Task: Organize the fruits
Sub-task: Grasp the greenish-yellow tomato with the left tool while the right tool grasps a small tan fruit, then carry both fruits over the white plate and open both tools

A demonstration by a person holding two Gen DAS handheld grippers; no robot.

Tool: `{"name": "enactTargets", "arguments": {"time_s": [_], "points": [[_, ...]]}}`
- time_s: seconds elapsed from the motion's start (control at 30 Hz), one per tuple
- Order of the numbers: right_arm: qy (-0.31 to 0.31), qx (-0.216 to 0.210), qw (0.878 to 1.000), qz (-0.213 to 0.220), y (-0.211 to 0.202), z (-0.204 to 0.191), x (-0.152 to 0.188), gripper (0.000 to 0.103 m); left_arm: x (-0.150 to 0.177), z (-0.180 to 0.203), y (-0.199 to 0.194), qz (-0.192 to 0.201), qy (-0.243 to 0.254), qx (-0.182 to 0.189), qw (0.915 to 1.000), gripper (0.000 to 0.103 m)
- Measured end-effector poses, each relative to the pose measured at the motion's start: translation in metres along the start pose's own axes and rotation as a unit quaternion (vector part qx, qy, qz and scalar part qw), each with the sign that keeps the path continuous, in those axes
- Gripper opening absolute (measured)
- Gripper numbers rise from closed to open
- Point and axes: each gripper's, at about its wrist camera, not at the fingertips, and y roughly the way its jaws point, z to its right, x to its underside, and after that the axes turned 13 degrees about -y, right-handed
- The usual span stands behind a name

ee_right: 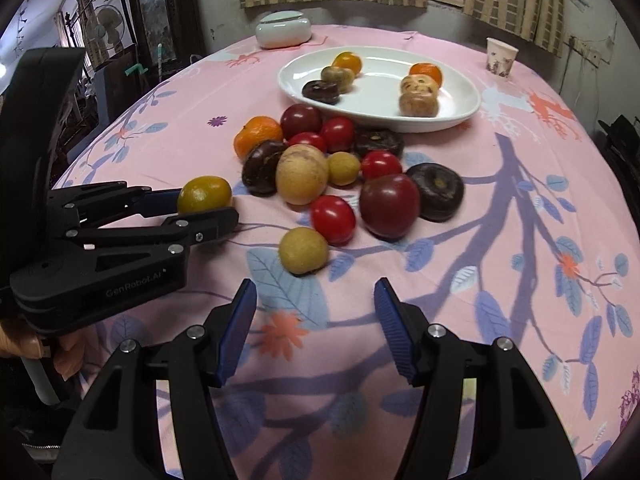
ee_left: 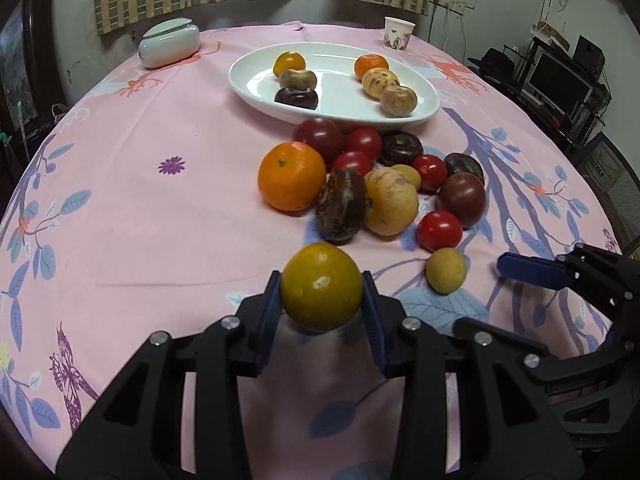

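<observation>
My left gripper [ee_left: 322,300] is shut on a greenish-yellow mandarin [ee_left: 321,286], held just above the pink tablecloth; it also shows in the right wrist view [ee_right: 205,196]. My right gripper [ee_right: 316,320] is open and empty, its fingertips a little short of a small yellow fruit [ee_right: 303,250]. A pile of loose fruit lies beyond: an orange mandarin [ee_left: 291,176], red tomatoes [ee_left: 439,230], dark purple fruits [ee_left: 341,210] and a tan round fruit [ee_left: 390,202]. A white oval plate [ee_left: 420,92] behind the pile holds several fruits in two groups.
A white lidded container [ee_left: 170,42] stands at the back left and a paper cup [ee_left: 397,33] at the back right. The round table [ee_left: 140,200] has a pink patterned cloth. Shelves with electronics [ee_left: 560,80] stand at the right.
</observation>
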Motion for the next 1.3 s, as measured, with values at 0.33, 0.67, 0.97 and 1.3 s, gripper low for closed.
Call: {"name": "enactTargets", "arguments": {"time_s": [0.33, 0.67, 0.97, 1.3], "points": [[0.043, 0.011, 0.999, -0.017, 0.017, 0.009, -0.014, 0.062, 0.003, -0.009, 0.002, 0.0, -0.016, 0.021, 0.9997, 0.039], [0.014, 0.014, 1.0, -0.022, 0.023, 0.001, -0.021, 0.044, 0.003, -0.008, 0.004, 0.0, -0.006, 0.007, 1.0, 0.039], [0.032, 0.016, 0.999, -0.013, 0.016, 0.012, -0.014, 0.029, 0.003, -0.008, 0.004, -0.001, -0.003, 0.007, 1.0, 0.039], [0.049, 0.01, 0.999, 0.011, -0.005, 0.024, -0.002, 0.029, 0.003, -0.012, 0.003, 0.0, -0.015, 0.02, 0.9997, 0.039]]}}
